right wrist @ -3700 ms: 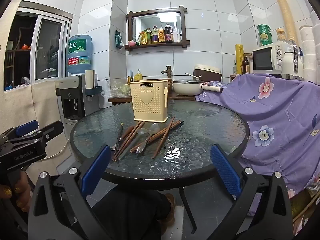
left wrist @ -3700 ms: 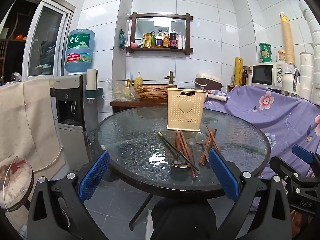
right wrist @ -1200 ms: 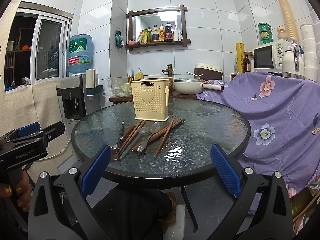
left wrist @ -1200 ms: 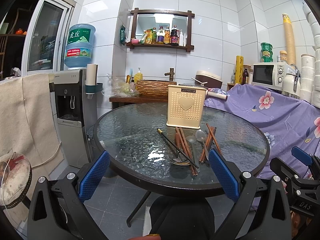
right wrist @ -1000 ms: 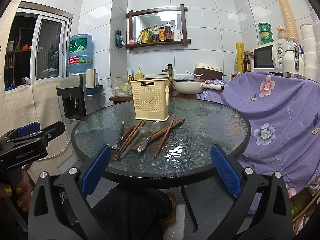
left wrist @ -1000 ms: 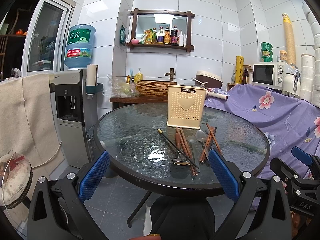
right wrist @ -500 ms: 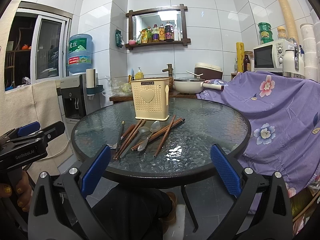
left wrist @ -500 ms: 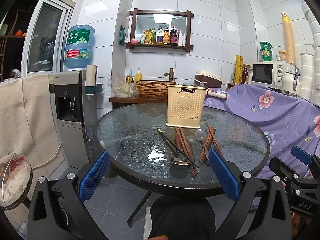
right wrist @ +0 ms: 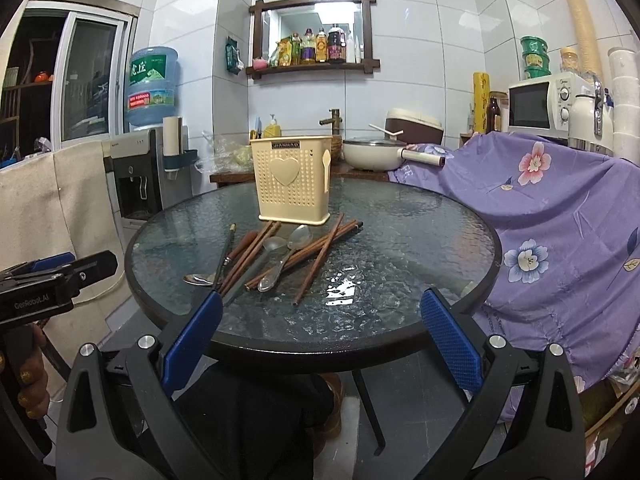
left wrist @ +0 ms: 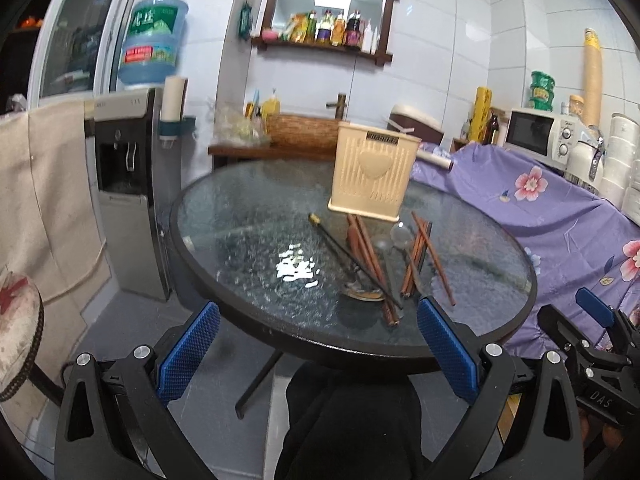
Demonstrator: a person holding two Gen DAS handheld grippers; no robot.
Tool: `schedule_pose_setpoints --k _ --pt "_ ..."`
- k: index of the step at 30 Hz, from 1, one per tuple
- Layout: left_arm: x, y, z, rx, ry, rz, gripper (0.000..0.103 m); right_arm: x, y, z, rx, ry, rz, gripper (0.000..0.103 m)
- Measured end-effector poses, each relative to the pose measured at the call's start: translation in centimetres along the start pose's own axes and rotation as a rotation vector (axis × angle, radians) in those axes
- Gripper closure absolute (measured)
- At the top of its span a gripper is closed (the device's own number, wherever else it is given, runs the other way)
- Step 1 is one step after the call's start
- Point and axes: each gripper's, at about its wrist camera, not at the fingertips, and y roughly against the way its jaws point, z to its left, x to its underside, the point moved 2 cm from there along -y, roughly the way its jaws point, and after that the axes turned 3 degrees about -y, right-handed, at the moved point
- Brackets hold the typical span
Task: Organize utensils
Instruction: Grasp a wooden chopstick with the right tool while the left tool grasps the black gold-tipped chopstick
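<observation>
The chopsticks [right wrist: 256, 258] and spoons [right wrist: 285, 258] lie crossed in a loose heap on the glass table [right wrist: 420, 232] just before the cream utensil holder [right wrist: 294, 182], so pinching one could drag its neighbours or skid them off the slick top. Both the left gripper [left wrist: 318, 350] and right gripper [right wrist: 320, 338] have jaws wide open and empty; since half a second ago the left has swung in nearer the heap, tilting and blurring its view, and the right has edged closer.

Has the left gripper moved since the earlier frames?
Yes. The left gripper has advanced toward the table: its rim and the holder sit nearer and larger.
</observation>
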Motion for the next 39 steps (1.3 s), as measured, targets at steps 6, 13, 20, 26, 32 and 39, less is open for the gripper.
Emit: schedule_pose_setpoints --k 6,13,20,26,32,39 --pt "-0.7 -3.2 1.4 -0.013 0.018 0.099 0.006 -0.5 -3.5 -0.2 0.009 0.032 0.085 0.005" --pt "-4.1 -5.7 2.1 -0.022 0.015 0.076 0.015 -2.6 -8.0 -0.8 -0.005 0.042 0.142 0.005" --pt "-6.4 -10.9 2.7 0.003 0.012 0.209 0.035 -5.6 -14.0 -2.2 -0.083 -0.031 0.28 0.019" --pt "-7.7 -14.5 3.2 0.008 0.027 0.282 0.042 -7.3 -19.1 -2.5 -0.091 -0.031 0.377 0.034" --pt "-9.6 -18.2 1.9 0.03 -0.016 0.348 0.049 -8.5 -24.2 -2.1 -0.117 -0.044 0.469 0.052" --pt "-10.3 -22.5 1.4 0.016 -0.016 0.449 0.062 -10.1 -29.2 -2.2 -0.069 -0.028 0.525 0.066"
